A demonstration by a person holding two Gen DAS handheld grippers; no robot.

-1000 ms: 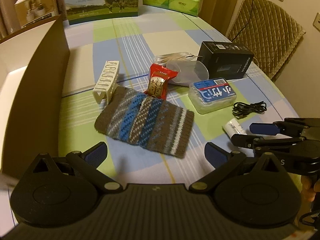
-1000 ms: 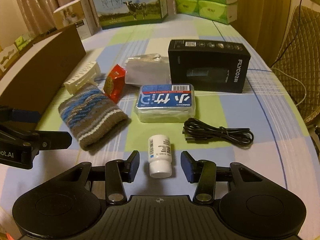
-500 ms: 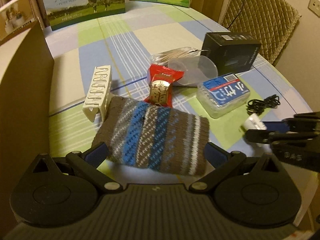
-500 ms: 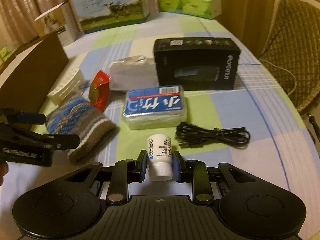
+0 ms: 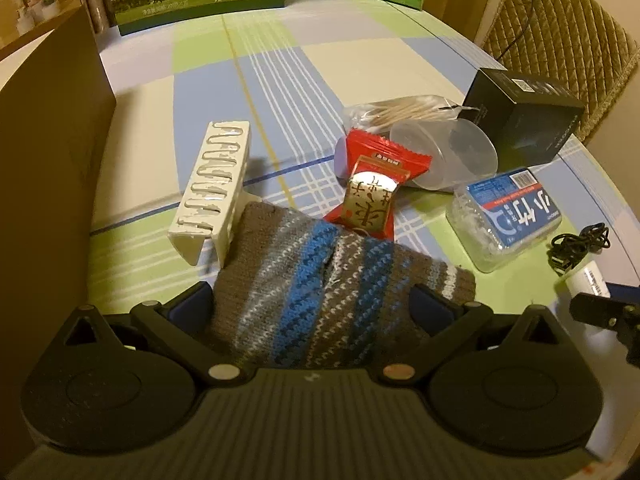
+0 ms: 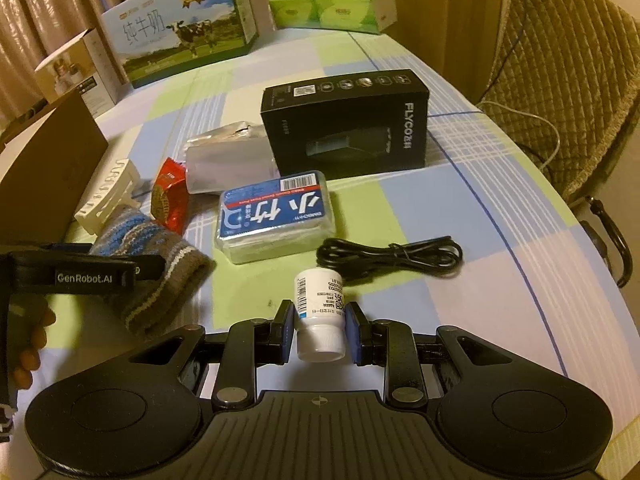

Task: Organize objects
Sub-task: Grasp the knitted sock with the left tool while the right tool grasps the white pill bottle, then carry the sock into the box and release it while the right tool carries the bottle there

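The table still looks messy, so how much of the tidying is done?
Nothing looks put away yet. In hand: the right tool is shut on the small white bottle, and the left tool sits open around the striped knit cloth. Still loose on the table: black cable, blue-labelled clear box, black Flyco box, red candy packet, white slotted rack, cotton swabs.

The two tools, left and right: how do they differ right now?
The right tool is shut on the small white bottle, pads pressed against its sides; the left tool is open wide, with the striped knit cloth lying between its fingers, ungripped. The bottle is small and rigid, the cloth wide and soft. Both tools are black with blue pads.
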